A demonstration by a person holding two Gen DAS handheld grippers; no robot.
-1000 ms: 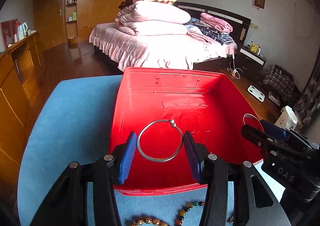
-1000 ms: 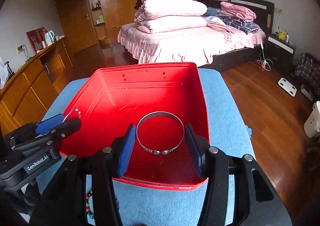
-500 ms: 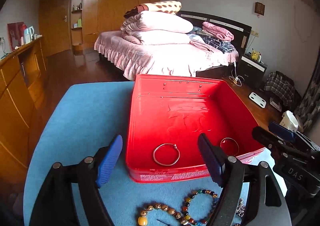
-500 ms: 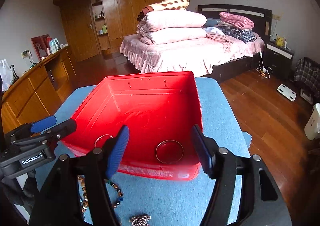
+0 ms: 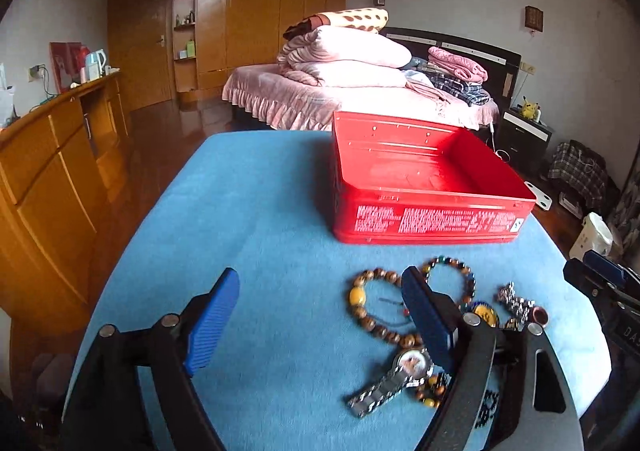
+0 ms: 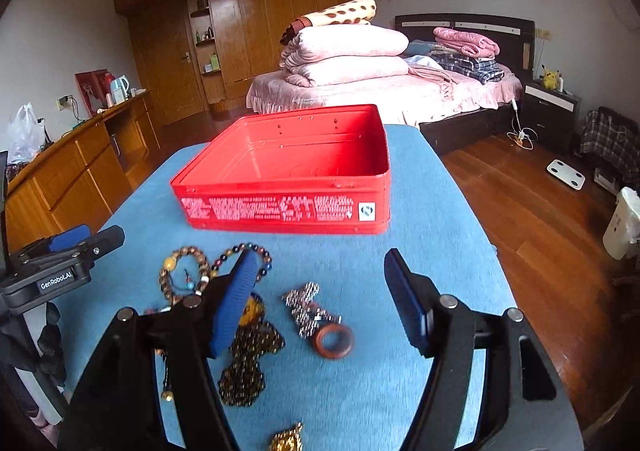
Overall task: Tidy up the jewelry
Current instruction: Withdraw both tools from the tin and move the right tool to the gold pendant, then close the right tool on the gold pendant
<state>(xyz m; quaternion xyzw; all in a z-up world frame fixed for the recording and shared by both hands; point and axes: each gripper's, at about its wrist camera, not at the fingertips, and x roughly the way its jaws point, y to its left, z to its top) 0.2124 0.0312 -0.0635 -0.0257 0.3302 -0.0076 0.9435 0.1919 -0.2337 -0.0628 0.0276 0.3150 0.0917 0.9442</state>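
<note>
Both tools hang low over the blue cloth-covered counter (image 6: 432,187), drawn back on the near side of the open red metal tin (image 6: 296,187), which looks like a stance for choosing the next piece. The left tool (image 5: 320,307) is spread wide and carries nothing; its ribbed blue pads (image 5: 212,319) straddle bare cloth, with the loose pile just to its right. The right tool (image 6: 320,291) is equally wide and empty, and its gap frames a chunky silver chain bracelet (image 6: 308,307) that touches a reddish-brown wooden ring (image 6: 333,340).

The jewelry still to be sorted lies in a loose cluster on the cloth between the tin and the tools, apart from the tin's printed front wall. It includes a brown wooden bead bracelet with one amber bead (image 5: 370,311), a dark multicoloured bead bracelet (image 5: 456,275) overlapping it, and a steel-link wristwatch (image 5: 396,375) lying flat nearest the left tool. A heap of small dark beads (image 6: 248,363) sags in folds, so it will probably drape when lifted, while the ring is rigid and smooth (likely the easier pinch). From this low angle the tin's floor is hidden behind its front wall, so I cannot tell what already sits inside. The soft nap of the cloth should keep round beads from rolling.
</note>
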